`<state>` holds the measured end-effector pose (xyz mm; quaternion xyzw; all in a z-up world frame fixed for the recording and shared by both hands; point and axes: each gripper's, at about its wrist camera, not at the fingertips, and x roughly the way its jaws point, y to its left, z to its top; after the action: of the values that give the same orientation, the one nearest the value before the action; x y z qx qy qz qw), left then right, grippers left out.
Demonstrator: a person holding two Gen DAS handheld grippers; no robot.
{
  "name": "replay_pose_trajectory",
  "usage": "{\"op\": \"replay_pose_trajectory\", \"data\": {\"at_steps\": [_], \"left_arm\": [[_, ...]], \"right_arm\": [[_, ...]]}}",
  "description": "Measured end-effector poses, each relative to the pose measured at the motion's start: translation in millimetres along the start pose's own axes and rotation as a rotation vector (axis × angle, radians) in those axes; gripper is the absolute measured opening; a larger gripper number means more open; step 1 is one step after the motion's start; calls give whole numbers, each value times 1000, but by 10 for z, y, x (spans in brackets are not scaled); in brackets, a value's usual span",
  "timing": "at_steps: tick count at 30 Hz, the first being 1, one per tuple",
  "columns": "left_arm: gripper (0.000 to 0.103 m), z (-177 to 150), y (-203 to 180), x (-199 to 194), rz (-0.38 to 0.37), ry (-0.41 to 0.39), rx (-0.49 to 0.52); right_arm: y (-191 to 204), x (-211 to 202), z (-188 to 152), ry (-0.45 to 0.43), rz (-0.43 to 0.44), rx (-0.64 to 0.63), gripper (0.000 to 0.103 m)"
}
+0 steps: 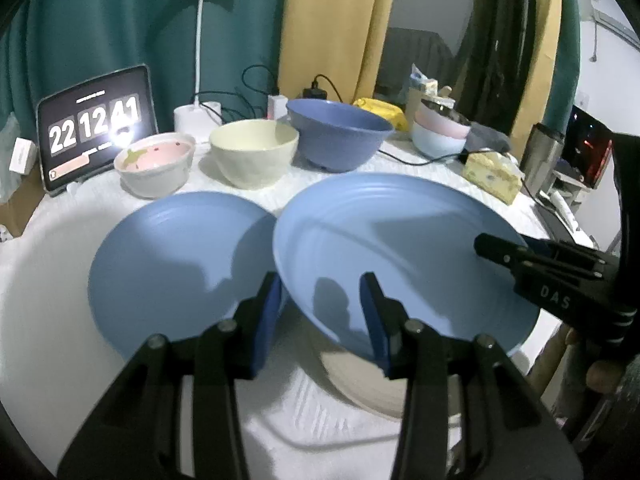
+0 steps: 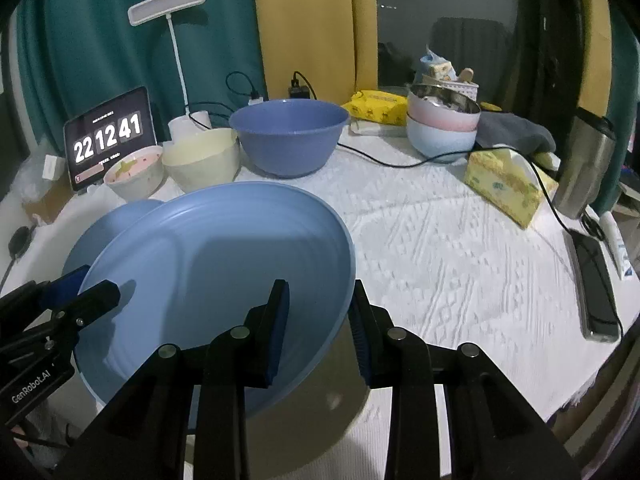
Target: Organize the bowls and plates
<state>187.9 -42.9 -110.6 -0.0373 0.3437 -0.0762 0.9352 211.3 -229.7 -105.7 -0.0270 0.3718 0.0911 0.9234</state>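
A large light blue plate [image 1: 396, 240] is held tilted above a cream plate [image 1: 360, 384] on the white cloth. My left gripper [image 1: 320, 312] straddles its near left rim with the jaws wide apart. My right gripper [image 2: 318, 332] straddles the opposite rim [image 2: 224, 264], its jaws also apart; it shows in the left wrist view [image 1: 520, 252]. A second blue plate [image 1: 176, 268] lies flat to the left. Behind stand a small pink-lined bowl [image 1: 154, 162], a cream bowl [image 1: 254, 152] and a big blue bowl [image 1: 336, 132].
A tablet clock [image 1: 94, 128] and a white lamp [image 1: 200, 40] stand at the back left. Stacked pink and blue bowls [image 2: 442, 124], a yellow tissue box [image 2: 508, 184], a steel tumbler [image 2: 584, 164], cables and a phone [image 2: 596, 288] occupy the right side.
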Motion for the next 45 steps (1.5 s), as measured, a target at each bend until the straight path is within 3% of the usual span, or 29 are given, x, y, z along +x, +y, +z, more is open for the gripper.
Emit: {"op": "replay_pose_trajectory", "data": {"at_steps": [26,34,38,45], "left_arm": [[43,-295,-145,151,-5,98,42],[44,-311,-66,88,0,84,25],[44,-315,-37,62,-1,78,13],[44,-293,13,-11,6,48,7]], "right_arm": [[-120,71,-333,53,-16,23,33],[-162,79,-343,62,-46,29,35],[-150,24,-323,40,-75,20,43],[-83,-32,-279,27,-79,13,43]]}}
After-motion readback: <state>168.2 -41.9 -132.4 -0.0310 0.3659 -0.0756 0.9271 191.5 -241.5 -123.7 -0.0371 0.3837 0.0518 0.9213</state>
